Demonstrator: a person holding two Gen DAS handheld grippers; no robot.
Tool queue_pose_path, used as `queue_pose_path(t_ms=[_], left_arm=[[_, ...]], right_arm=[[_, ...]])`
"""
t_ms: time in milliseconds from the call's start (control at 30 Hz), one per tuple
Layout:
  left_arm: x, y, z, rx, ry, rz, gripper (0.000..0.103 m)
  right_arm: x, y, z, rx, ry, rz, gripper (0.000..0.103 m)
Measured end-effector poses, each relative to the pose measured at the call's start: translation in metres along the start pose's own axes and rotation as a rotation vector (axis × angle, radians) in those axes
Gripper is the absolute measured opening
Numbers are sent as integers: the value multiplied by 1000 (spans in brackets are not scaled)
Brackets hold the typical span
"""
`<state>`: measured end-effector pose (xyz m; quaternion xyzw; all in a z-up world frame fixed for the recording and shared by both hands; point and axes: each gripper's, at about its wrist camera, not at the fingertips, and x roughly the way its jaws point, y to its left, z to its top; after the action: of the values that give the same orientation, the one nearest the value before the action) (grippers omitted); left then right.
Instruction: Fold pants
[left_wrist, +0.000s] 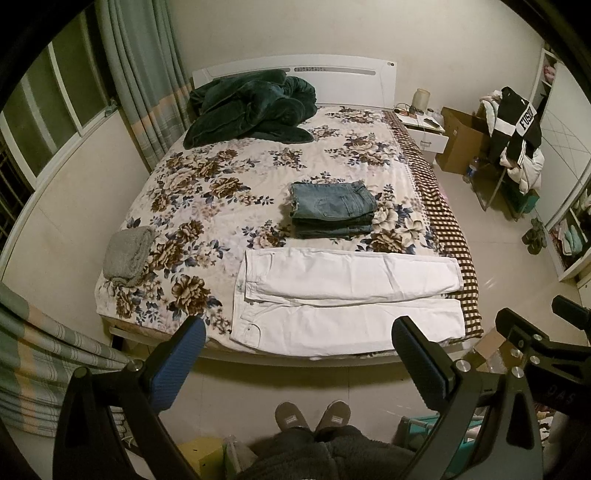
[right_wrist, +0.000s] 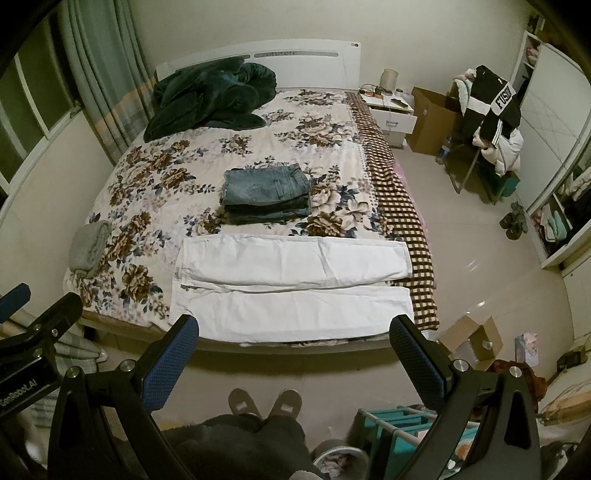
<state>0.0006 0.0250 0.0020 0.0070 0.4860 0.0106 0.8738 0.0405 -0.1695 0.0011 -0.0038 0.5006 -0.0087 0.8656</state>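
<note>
White pants (left_wrist: 347, 295) lie flat along the near edge of the bed, waistband at the left, both legs stretched to the right; they also show in the right wrist view (right_wrist: 291, 284). My left gripper (left_wrist: 299, 339) is open and empty, held high over the floor in front of the bed. My right gripper (right_wrist: 295, 336) is open and empty at about the same height, to the right of the left one. Neither touches the pants.
A stack of folded blue jeans (left_wrist: 332, 210) sits mid-bed behind the white pants. A grey folded cloth (left_wrist: 127, 254) lies at the bed's left edge. A dark green blanket (left_wrist: 255, 107) is heaped at the headboard. A nightstand (left_wrist: 424, 129), boxes and a clothes-laden chair (left_wrist: 513, 140) stand right.
</note>
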Motion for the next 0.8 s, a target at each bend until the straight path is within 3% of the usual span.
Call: queue_pose_path(t_ms=[800], left_arm=[[-9, 1, 8, 3, 3, 3, 103]], right_arm=[[4, -1, -8, -4, -1, 8, 103]])
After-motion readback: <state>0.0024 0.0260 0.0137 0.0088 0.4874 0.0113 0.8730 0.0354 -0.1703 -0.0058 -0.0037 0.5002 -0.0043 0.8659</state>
